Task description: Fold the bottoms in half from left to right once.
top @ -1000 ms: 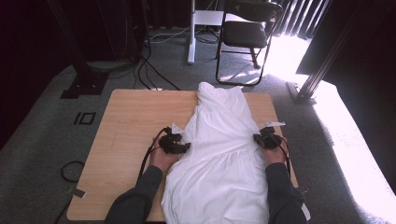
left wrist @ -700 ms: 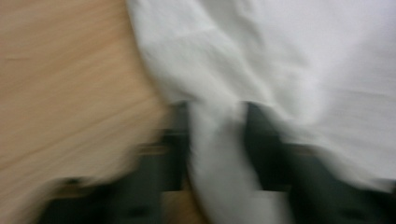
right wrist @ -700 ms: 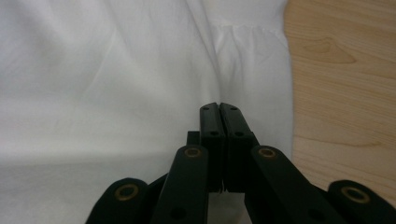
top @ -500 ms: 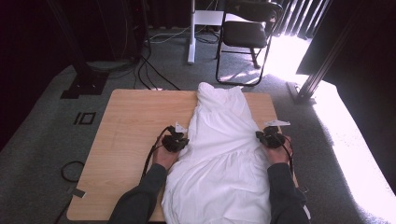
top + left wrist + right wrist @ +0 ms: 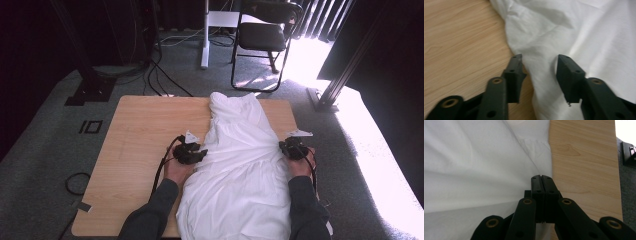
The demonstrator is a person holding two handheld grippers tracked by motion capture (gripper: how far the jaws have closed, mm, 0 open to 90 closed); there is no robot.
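A white garment lies lengthwise down the middle of the wooden table, its near end hanging over the front edge. My left gripper is at the garment's left edge. In the left gripper view its jaws have just been opening and stand apart, with a fold of the white cloth lying between them, not pinched. My right gripper is at the garment's right edge. In the right gripper view its jaws are shut together on the edge of the cloth, and creases run toward the tips.
Bare wood lies left of the garment, and a narrow strip right of it. Behind the table stand a black folding chair and a white post. Cables run over the grey carpet. A dark metal frame leg slants at the right.
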